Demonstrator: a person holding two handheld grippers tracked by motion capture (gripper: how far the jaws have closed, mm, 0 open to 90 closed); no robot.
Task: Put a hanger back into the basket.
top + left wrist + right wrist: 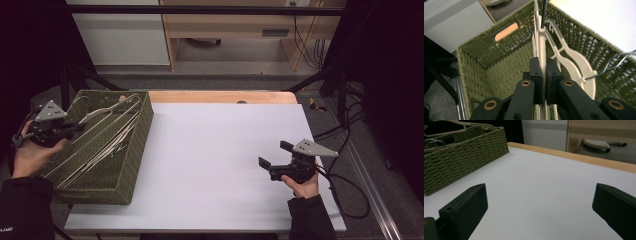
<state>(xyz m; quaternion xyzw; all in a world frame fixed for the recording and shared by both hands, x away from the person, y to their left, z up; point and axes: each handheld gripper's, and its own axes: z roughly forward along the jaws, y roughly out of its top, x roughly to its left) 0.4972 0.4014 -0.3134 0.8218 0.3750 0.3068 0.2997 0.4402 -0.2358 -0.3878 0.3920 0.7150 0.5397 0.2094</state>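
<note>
A green woven basket (pixel 134 152) stands at the table's left and holds several cream plastic hangers (pixel 107 134) with metal hooks. My left gripper (pixel 76 129) reaches over the basket's left rim. In the left gripper view this gripper (pixel 543 72) is shut on the thin edge of one cream hanger (pixel 541 40), which stands upright between the pads. A second hanger (pixel 577 62) with a wire hook (pixel 616 61) lies beside it in the basket (pixel 504 67). My right gripper (pixel 275 154) is open at the table's right, low over the white surface, with nothing between its fingers (pixel 464 212).
The white board (pixel 215 160) covers most of the wooden table (pixel 220 96). Cables (pixel 345 190) trail off the right edge. In the right gripper view the basket (pixel 461 160) sits far left and the wooden table edge (pixel 584 158) runs across the back. Dark frame posts flank the table.
</note>
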